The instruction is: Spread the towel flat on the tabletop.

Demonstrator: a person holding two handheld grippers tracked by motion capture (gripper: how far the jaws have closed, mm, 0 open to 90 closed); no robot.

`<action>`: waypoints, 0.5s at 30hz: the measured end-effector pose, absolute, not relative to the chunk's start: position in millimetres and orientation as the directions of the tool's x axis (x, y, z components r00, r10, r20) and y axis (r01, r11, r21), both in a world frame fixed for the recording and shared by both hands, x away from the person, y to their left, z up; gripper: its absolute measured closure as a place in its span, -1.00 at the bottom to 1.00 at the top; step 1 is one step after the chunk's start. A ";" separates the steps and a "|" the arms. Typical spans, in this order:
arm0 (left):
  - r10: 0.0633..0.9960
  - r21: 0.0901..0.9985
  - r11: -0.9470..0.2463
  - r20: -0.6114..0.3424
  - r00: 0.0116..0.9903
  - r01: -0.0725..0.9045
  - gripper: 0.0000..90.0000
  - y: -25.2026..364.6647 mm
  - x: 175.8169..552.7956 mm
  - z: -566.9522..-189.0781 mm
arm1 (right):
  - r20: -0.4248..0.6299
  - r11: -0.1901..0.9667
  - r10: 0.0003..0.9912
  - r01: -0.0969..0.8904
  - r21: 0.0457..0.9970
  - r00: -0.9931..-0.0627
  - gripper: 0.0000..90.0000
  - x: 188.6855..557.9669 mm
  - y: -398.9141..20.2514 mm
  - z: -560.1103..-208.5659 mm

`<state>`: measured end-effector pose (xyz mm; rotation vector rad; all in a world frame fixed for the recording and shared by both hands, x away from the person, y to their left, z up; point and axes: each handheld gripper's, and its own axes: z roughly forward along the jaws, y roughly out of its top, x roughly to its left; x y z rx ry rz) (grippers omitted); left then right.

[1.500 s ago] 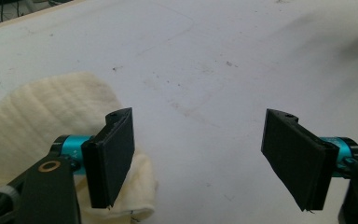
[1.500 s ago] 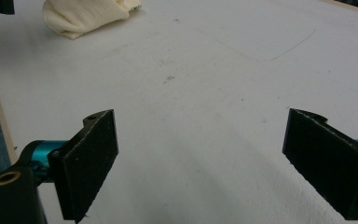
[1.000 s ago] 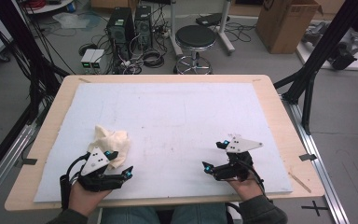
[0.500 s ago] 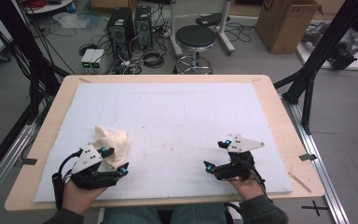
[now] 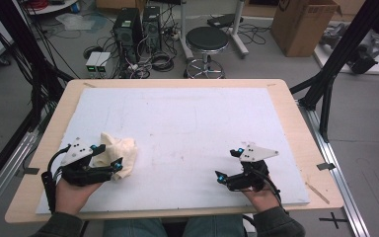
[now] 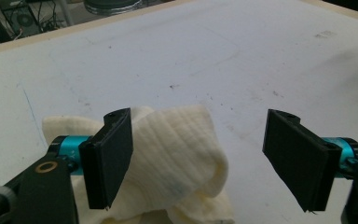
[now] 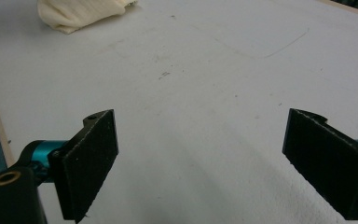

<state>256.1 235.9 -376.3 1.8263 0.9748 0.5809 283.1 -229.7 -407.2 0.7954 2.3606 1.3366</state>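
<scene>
**Cream cloth lies crumpled at the left gripper's spread jaws**

A wooden table (image 5: 286, 101) is seen from above, covered almost wholly by a white sheet (image 5: 192, 123). Near the sheet's front left corner a crumpled cream cloth (image 5: 121, 150) is found, lying flat on the sheet. The left gripper (image 5: 106, 165) is held just at the cloth's near edge; its jaws have just been opening and are spread wide, one pad set against the cloth's side, the other over bare sheet, so nothing is clamped. The right gripper (image 5: 227, 165) is held well apart, near the front right, its jaws wide with only bare sheet between them.
</scene>
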 end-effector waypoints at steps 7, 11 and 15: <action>0.846 0.882 -0.211 -0.052 0.531 0.422 -0.45 238.2 277.2 -389.9 | -0.002 0.414 0.604 0.312 0.855 -0.797 -0.79 281.4 -229.9 -406.9; 0.856 0.862 -0.215 -0.060 0.514 0.458 -0.43 238.3 284.7 -399.8 | -0.004 0.417 0.602 0.310 0.855 -0.798 -0.79 281.8 -230.6 -407.8; 0.864 0.840 -0.234 -0.052 0.501 0.490 -0.41 240.1 290.3 -407.9 | -0.004 0.424 0.596 0.310 0.851 -0.803 -0.79 281.3 -228.9 -408.5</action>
